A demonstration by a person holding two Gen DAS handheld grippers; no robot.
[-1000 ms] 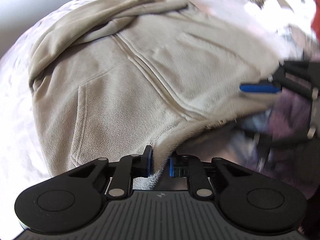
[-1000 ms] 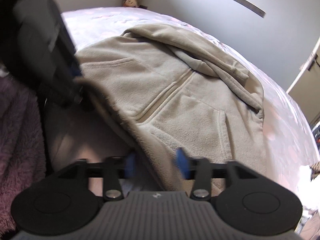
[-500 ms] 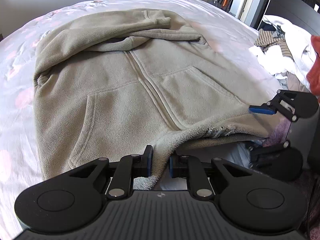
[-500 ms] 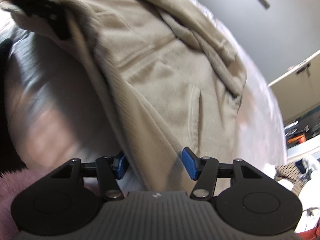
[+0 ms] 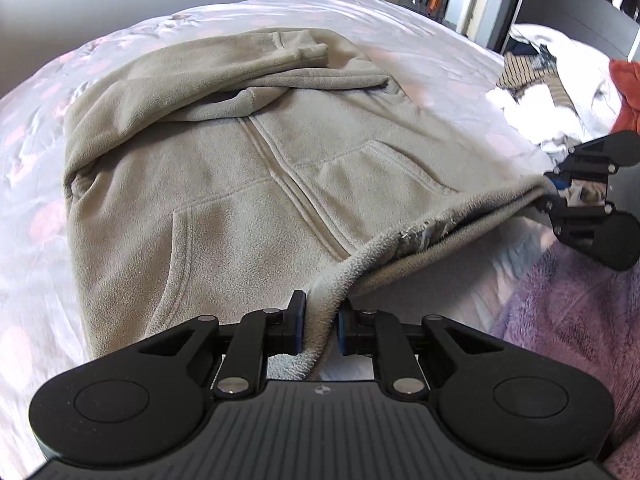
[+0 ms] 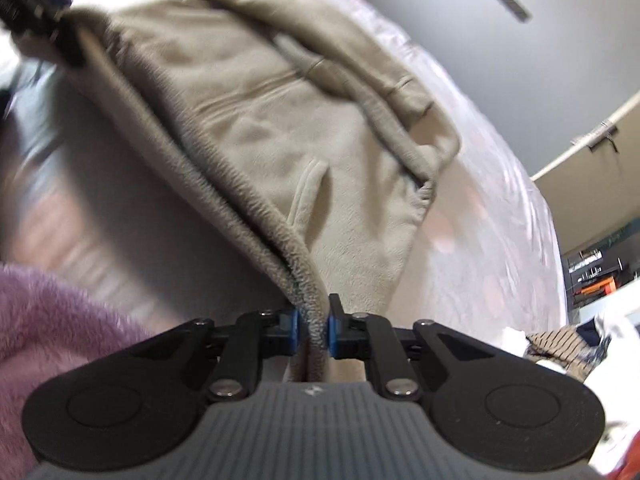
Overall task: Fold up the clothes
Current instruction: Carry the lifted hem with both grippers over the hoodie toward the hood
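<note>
Right gripper (image 6: 310,332): newly clamped on fleece jacket (image 5: 240,184) hem, open a moment ago. Left gripper (image 5: 319,330): still clamped. Hem lifted off bed (image 5: 420,36), ready for folding.

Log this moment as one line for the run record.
stage: hem gripped, fold not yet made | left tool: shut on fleece jacket hem | right tool: shut on hem | jacket: on bed
</note>
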